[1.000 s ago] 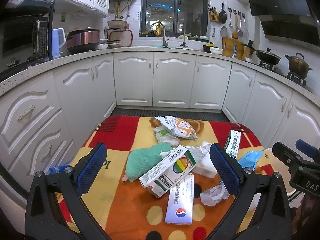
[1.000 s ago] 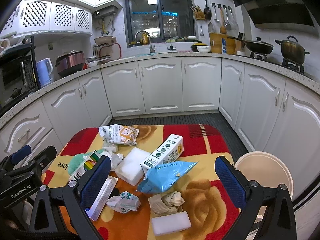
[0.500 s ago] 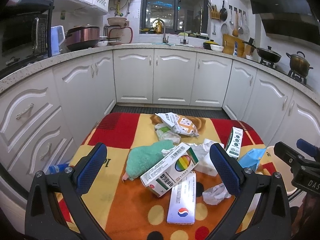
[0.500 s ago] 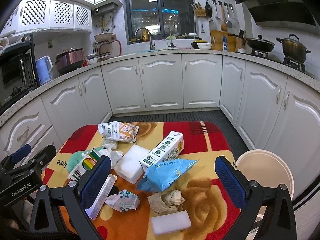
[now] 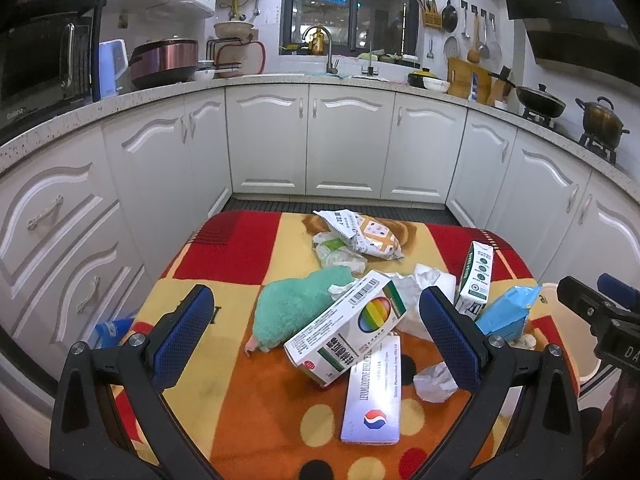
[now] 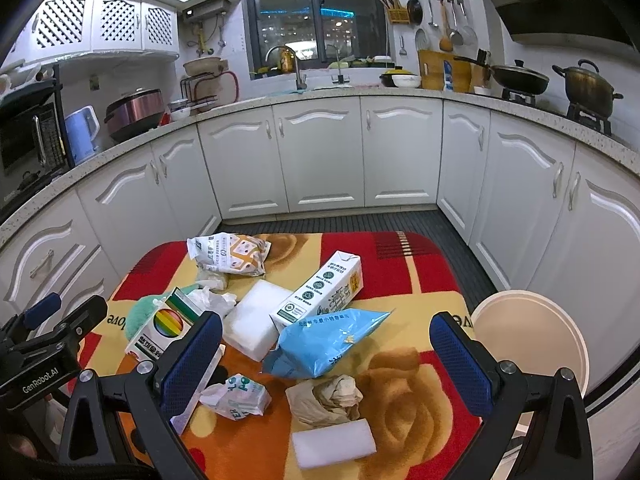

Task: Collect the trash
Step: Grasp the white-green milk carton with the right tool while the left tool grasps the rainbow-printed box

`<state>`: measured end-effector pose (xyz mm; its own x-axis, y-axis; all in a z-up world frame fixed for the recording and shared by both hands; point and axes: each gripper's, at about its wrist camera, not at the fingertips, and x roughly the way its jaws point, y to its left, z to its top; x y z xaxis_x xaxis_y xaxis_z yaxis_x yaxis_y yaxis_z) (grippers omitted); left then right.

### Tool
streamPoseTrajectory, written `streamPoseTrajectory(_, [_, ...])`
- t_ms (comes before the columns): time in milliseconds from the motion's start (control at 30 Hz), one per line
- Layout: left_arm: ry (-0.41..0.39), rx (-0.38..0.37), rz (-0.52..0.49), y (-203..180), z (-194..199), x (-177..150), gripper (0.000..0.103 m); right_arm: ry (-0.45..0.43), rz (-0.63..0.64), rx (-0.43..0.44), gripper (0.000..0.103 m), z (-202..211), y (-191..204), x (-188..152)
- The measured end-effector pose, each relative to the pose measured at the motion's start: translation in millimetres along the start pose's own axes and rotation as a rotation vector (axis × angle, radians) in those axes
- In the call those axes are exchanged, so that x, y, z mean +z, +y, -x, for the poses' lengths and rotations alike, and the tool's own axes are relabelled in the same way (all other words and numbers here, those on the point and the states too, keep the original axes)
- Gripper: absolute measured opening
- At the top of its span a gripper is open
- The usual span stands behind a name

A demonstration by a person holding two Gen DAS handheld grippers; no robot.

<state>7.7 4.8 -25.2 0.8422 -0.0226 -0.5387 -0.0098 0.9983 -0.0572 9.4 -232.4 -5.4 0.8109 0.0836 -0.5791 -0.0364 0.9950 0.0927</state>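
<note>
Both hand-held grippers hover spread wide and empty above the near edge of the litter: the left hand-held gripper over the rainbow-printed box, the right hand-held gripper over the blue pouch and the crumpled brown paper. The trash lies scattered on the patterned mat, and the round cream bin sits just off its right edge.

The main risk, as I judge it, is the pile itself. The rainbow-printed box leans on the long white box and the green fuzzy cloth, so a closing jaw may catch two things or tip the box away. The pouch looks slippery and limp, and a shallow pinch could let it slide out before reaching the bin. The two grippers work near each other and could collide.
</note>
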Motion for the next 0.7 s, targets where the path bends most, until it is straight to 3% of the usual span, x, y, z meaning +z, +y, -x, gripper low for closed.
streamPoseTrajectory(267, [0.024, -0.003, -0.006, 5, -4, -2, 0.102, 0.018, -0.001, -0.010, 0.103, -5, -6, -2])
streamPoseTrajectory(400, [0.072, -0.054, -0.011, 9, -7, -8, 0.102, 0.037, -0.014, -0.009, 0.103, -9, -12, -4])
streamPoseTrajectory(567, [0.144, -0.104, -0.043, 4, -15, -20, 0.102, 0.094, 0.003, 0.069, 0.103, -20, -10, -10])
streamPoseTrajectory(700, [0.166, -0.095, -0.072, 0, -22, -28, 0.102, 0.121, 0.028, 0.082, 0.103, -27, -5, -17])
